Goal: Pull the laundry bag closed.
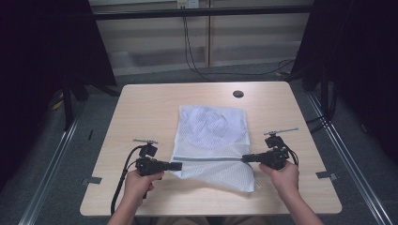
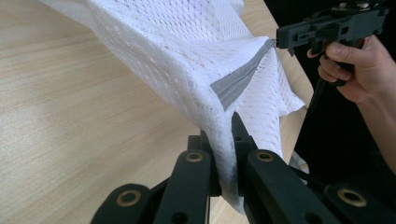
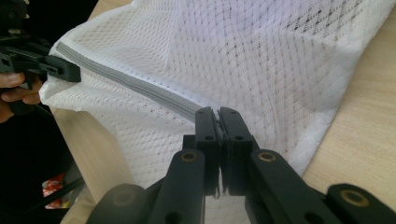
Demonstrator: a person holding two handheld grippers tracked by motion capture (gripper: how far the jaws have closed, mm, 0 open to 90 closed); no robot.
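At the near bench (image 1: 141, 101) edge, the left claw (image 1: 177, 166) and right claw (image 1: 246, 158) were clamped on opposite ends of the white mesh laundry bag's (image 1: 211, 140) grey zipper (image 1: 211, 159), stretched crosswise between them.

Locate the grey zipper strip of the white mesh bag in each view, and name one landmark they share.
High view: grey zipper strip runs level between the two grippers, low centre.
Left gripper view: centre, slanting up and right.
Right gripper view: slants from upper left to centre.
Shared landmark: the white mesh bag.
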